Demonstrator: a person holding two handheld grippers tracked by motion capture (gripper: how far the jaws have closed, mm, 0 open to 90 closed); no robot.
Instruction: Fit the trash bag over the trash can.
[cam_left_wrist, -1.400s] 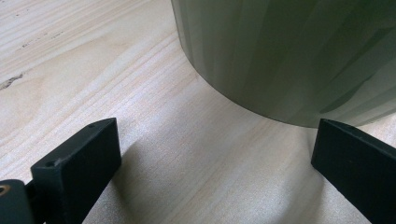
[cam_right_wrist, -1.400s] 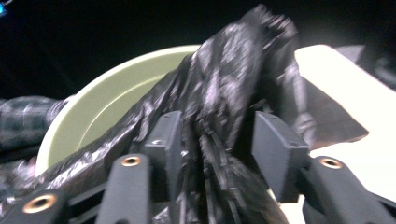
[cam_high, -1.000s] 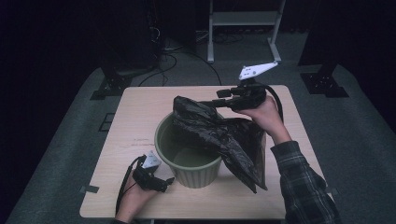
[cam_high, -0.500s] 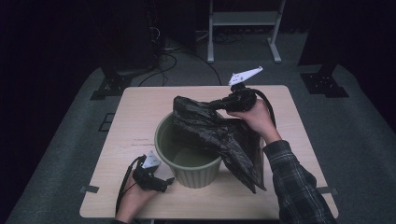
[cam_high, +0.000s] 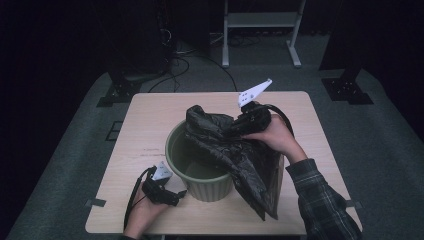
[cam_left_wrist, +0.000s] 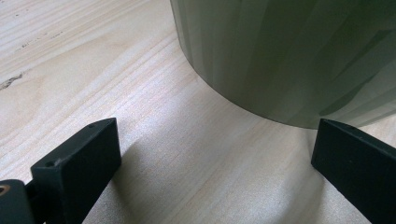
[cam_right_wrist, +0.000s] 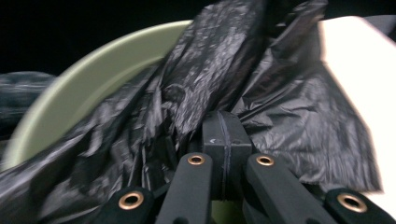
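Our right gripper has its jaws pressed together on a fold of the black bin bag, just above the far right part of the green bin's rim. They have just been closing, and in the right gripper view the two black pads meet with crumpled plastic bunched around their tips, so we judge that a thin layer is pinched there, though the fold itself is hidden.

The bag lies half on the bin: its upper part is heaped over the far right of the rim, and the rest hangs down the bin's right side onto the wooden table. The near left of the bin's mouth is uncovered, and we can see its bare inside.

Our left gripper rests on the table at the near left foot of the bin, jaws spread wide, with the ribbed green wall just beyond them and nothing between them.

We judge the step in hand to be lining the bin, with the bag's edge only just taken up. The next move calls for lifting that edge clear of the heap and drawing it across the mouth toward the uncovered side, while the left gripper steadies the bin or takes the opposite edge.
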